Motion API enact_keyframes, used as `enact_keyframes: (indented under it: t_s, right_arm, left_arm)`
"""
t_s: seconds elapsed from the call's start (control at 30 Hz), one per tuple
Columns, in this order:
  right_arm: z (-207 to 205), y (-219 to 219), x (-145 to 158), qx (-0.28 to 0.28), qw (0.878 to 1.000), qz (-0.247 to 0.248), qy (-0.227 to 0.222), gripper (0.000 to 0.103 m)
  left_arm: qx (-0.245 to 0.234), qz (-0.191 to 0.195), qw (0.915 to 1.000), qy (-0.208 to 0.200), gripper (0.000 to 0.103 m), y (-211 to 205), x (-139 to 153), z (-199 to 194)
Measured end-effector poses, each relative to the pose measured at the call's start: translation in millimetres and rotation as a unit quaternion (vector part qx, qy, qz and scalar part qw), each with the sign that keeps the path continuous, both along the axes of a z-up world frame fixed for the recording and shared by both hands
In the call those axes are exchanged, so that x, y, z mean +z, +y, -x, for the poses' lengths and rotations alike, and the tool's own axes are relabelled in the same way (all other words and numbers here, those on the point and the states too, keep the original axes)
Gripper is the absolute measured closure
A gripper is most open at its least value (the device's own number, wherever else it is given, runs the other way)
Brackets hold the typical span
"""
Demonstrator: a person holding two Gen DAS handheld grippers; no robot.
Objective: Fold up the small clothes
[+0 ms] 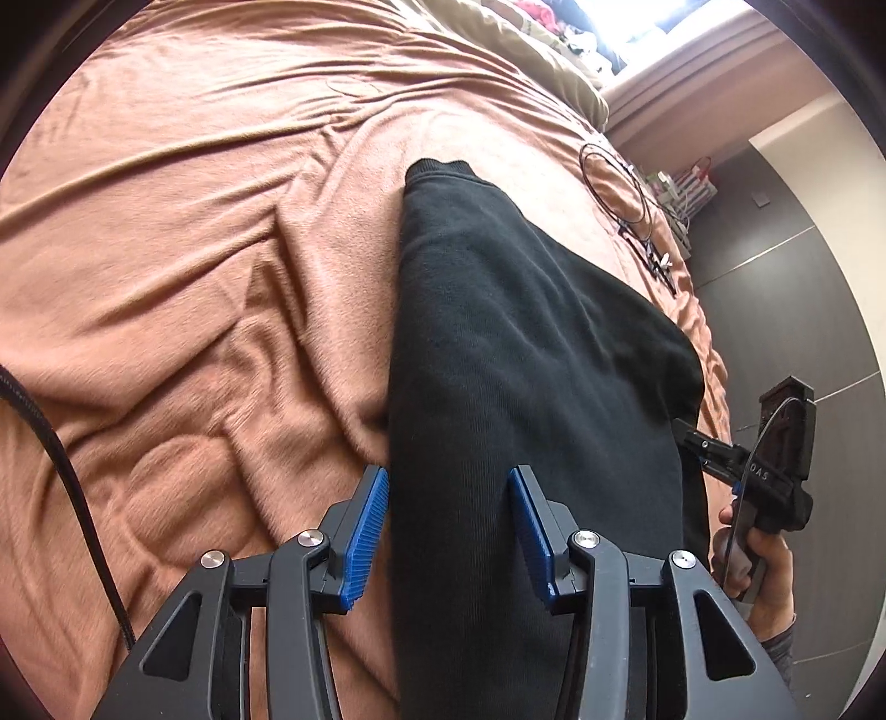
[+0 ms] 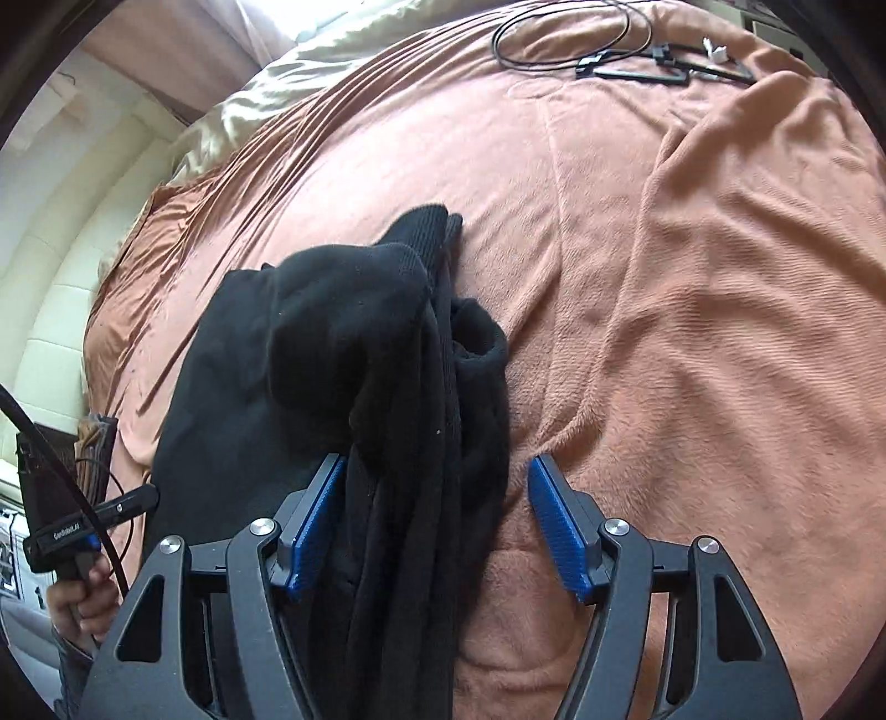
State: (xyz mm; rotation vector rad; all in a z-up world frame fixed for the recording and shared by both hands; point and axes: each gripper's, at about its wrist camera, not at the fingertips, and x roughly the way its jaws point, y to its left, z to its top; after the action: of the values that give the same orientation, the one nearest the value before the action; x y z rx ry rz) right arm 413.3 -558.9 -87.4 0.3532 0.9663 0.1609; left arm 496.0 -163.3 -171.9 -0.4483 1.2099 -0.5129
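A black garment (image 1: 526, 343) lies folded lengthwise on a pinkish-brown blanket (image 1: 194, 277), its ribbed end (image 1: 437, 171) pointing away. My left gripper (image 1: 448, 531) stands open over its near part; the cloth fills the gap between the blue pads (image 1: 365, 531), which do not pinch it. In the right wrist view the same garment (image 2: 332, 343) is bunched, with a ribbed cuff (image 2: 421, 232) on top. My right gripper (image 2: 437, 526) is open: cloth lies against the left pad (image 2: 318, 526), and the right pad (image 2: 559, 531) stands apart over bare blanket (image 2: 720, 277).
A coiled black cable with connectors (image 1: 626, 205) (image 2: 581, 44) lies at the far side of the bed. Beige bedding (image 2: 249, 94) is bunched at the head. A hand (image 1: 758, 559) holds the other gripper by the bed's edge, above a dark tiled floor (image 1: 803, 310).
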Motion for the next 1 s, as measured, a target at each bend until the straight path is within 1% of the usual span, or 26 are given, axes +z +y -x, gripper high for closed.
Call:
enact_keyframes:
  t_s: [0.07, 0.23, 0.4, 0.43, 0.47, 0.5, 0.53, 0.6, 0.7, 0.73, 0.8, 0.87, 0.97, 1.0]
  right_arm:
    - [-7, -7, -1, -0.001, 1.000, -0.014, -0.004, 0.038]
    - [-19, -23, -6, 0.010, 0.997, -0.074, 0.001, 0.038]
    - [-34, -33, -13, 0.016, 0.995, -0.100, 0.008, 0.038]
    - [-38, -33, -15, 0.014, 0.995, -0.102, 0.009, 0.040]
    - [-41, -35, -16, 0.013, 0.994, -0.104, 0.010, 0.044]
    - [-44, -34, -17, 0.013, 0.994, -0.104, 0.010, 0.052]
    - [-46, -34, -18, 0.016, 0.995, -0.098, 0.011, 0.057]
    - [-48, -26, -16, 0.031, 0.996, -0.079, 0.009, 0.073]
    - [-43, -15, -4, 0.035, 0.999, -0.041, 0.002, 0.079]
    - [-40, -11, 0, 0.035, 0.999, -0.030, -0.001, 0.080]
    - [-36, -4, 9, 0.035, 0.999, -0.007, -0.008, 0.082]
    - [-31, 2, 16, 0.033, 0.999, 0.008, -0.011, 0.082]
    - [-21, 12, 27, 0.025, 0.999, 0.021, -0.019, 0.083]
    - [-17, 16, 30, 0.025, 0.999, 0.022, -0.022, 0.085]
  left_arm:
    - [-0.003, -0.001, 1.0000, 0.002, 0.055, -4, -3, -10]
    - [-0.009, -0.004, 0.9999, 0.004, 0.055, -12, -8, -33]
    - [-0.009, 0.004, 0.9999, 0.005, 0.055, -14, -13, -53]
    - [-0.009, 0.004, 0.9999, 0.005, 0.055, -14, -14, -57]
    - [-0.006, 0.007, 0.9999, 0.007, 0.055, -15, -16, -62]
    - [-0.004, 0.010, 0.9999, 0.010, 0.055, -16, -18, -68]
    - [-0.003, 0.011, 0.9999, 0.009, 0.055, -17, -19, -71]
    - [-0.005, 0.008, 0.9999, 0.004, 0.056, -21, -20, -82]
    - [-0.008, -0.001, 0.9999, -0.007, 0.056, -26, -20, -93]
    - [-0.008, -0.001, 0.9999, -0.009, 0.059, -28, -20, -96]
    - [-0.008, -0.004, 0.9999, -0.012, 0.065, -29, -20, -100]
    - [-0.007, -0.009, 0.9998, -0.013, 0.077, -31, -16, -100]
    - [-0.005, -0.006, 0.9997, -0.024, 0.085, -30, -6, -96]
    - [-0.005, -0.003, 0.9996, -0.027, 0.086, -29, -2, -95]
